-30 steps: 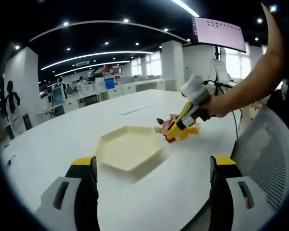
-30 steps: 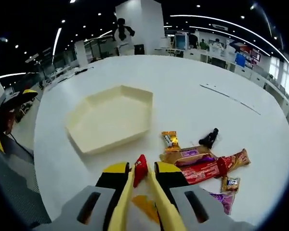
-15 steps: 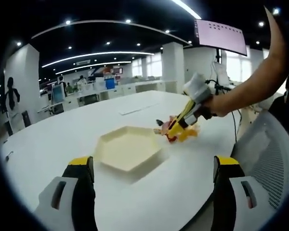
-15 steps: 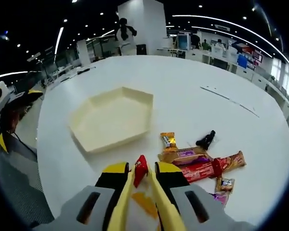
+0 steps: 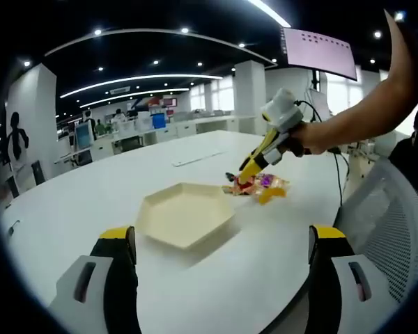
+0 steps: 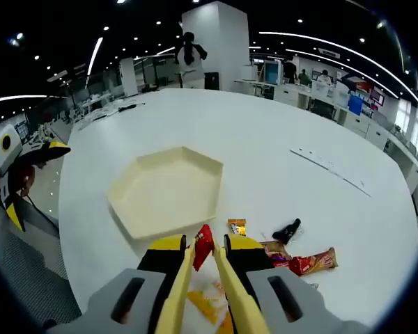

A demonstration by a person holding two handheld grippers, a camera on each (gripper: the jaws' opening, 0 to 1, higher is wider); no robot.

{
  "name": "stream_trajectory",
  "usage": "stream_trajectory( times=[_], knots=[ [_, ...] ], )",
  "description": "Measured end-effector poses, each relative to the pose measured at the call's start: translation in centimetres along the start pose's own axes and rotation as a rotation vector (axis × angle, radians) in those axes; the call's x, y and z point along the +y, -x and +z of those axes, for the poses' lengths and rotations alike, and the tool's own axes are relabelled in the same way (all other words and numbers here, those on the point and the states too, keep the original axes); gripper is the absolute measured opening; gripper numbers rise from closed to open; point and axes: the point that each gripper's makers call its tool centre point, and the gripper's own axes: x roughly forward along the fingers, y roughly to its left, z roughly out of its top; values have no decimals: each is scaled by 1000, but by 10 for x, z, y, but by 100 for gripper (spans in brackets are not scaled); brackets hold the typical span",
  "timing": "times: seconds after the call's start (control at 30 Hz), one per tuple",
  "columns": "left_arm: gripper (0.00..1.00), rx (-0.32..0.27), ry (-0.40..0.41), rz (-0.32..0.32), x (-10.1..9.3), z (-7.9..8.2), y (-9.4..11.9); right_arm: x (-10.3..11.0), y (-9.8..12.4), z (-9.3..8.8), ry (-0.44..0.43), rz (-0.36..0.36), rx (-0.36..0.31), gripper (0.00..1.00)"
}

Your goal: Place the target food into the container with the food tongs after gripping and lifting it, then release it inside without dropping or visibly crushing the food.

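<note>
On my right gripper view, my right gripper (image 6: pixel 205 245) has its jaws pressed onto a pair of yellow plastic food tongs (image 6: pixel 219 296), and the tong tips pinch a small red-wrapped snack (image 6: pixel 203 245). The snack is held clear of the white round table (image 6: pixel 320 132), just beside the near edge of the cream hexagonal shallow tray (image 6: pixel 166 191) (not over its floor, as far as I can tell). The tray itself holds nothing. To the right of the tongs lies a loose cluster of wrapped snack bars (image 6: pixel 298 261) on the table, with a small black object (image 6: pixel 286 230) next to them.

On my left gripper view, my left gripper (image 5: pixel 221 240) stands with its jaws wide apart, gripping nothing, short of the tray, well apart from the right gripper.
</note>
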Motion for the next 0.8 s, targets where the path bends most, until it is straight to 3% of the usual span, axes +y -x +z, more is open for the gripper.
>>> stream_trajectory(
  times=[0.5,0.8],
  knots=[
    [99,13,-13,-1,-1,-2,-1,-5,16,58,49,2,-77,21],
    [98,12,-12,9,2,-2,-1,-7,16,67,62,2,-86,21]
  ],
)
